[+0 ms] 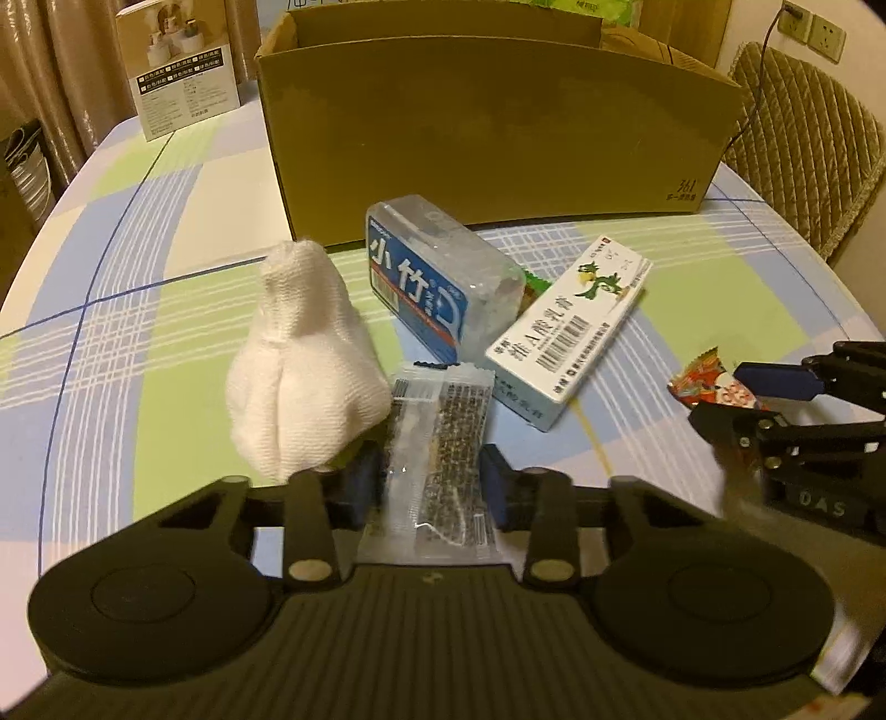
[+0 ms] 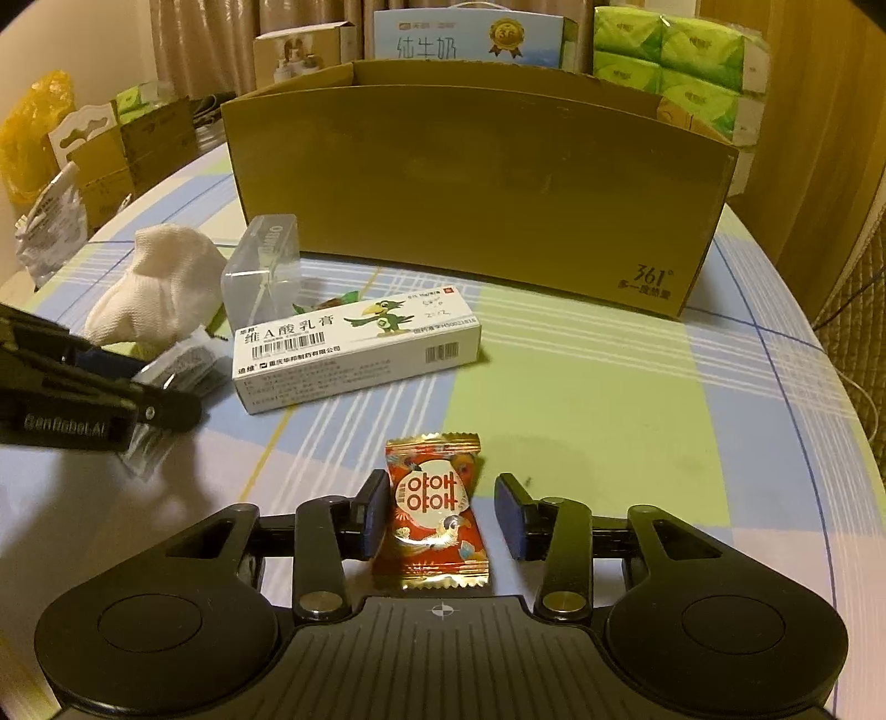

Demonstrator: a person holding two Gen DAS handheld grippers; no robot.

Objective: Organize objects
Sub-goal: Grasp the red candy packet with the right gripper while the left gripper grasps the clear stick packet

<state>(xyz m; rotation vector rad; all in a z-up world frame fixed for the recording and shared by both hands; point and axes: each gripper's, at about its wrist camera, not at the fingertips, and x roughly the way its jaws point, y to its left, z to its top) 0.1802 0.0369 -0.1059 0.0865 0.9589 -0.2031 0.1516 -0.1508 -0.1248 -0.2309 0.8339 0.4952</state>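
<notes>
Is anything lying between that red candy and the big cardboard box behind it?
Nothing visible does. The red candy sits between the right gripper's fingers, and only bare tablecloth stretches to the cardboard box. The ointment carton lies off to the left.

Checked tablecloth under warm light; curtains behind it, quilted chair and perhaps a wall socket beside.

Matt brown cardboard for the box, smooth printed cloth over the table, soft ribbed white fabric in the bundle, clear glossy plastic around the floss case, crinkly shiny foil on the candy wrapper, matt black plastic on the gripper bodies.
</notes>
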